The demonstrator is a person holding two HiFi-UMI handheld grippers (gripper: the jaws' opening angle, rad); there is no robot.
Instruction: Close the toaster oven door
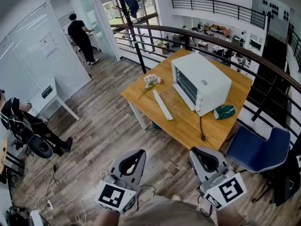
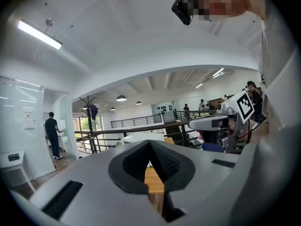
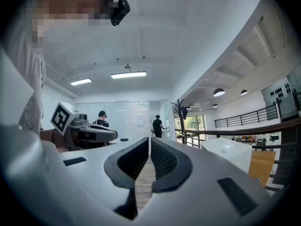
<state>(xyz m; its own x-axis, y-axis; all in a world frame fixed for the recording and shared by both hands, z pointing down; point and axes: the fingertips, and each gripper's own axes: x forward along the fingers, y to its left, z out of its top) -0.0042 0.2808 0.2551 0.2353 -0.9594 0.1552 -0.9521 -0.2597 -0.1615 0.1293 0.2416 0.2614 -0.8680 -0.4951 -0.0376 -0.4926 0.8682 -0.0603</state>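
Observation:
The white toaster oven (image 1: 202,81) stands on the wooden table (image 1: 188,126), well ahead of both grippers. Its dark glass door faces near left and looks upright against the body. My left gripper (image 1: 139,151) hangs over the floor, short of the table, shut and holding nothing. My right gripper (image 1: 199,149) is beside it, also shut and empty. In the left gripper view the closed jaws of the left gripper (image 2: 150,142) point at the oven (image 2: 141,136), with the right gripper (image 2: 207,124) alongside. The right gripper view shows the right gripper (image 3: 149,139) shut, and the oven (image 3: 230,152) off to the right.
On the table lie a flower bunch (image 1: 151,81), a white strip (image 1: 162,105), a green object (image 1: 225,111) and a black cable (image 1: 201,128). A blue chair (image 1: 261,147) stands at the right. A railing (image 1: 207,36) runs behind. A seated person (image 1: 21,121) is far left; cables (image 1: 51,192) lie on the floor.

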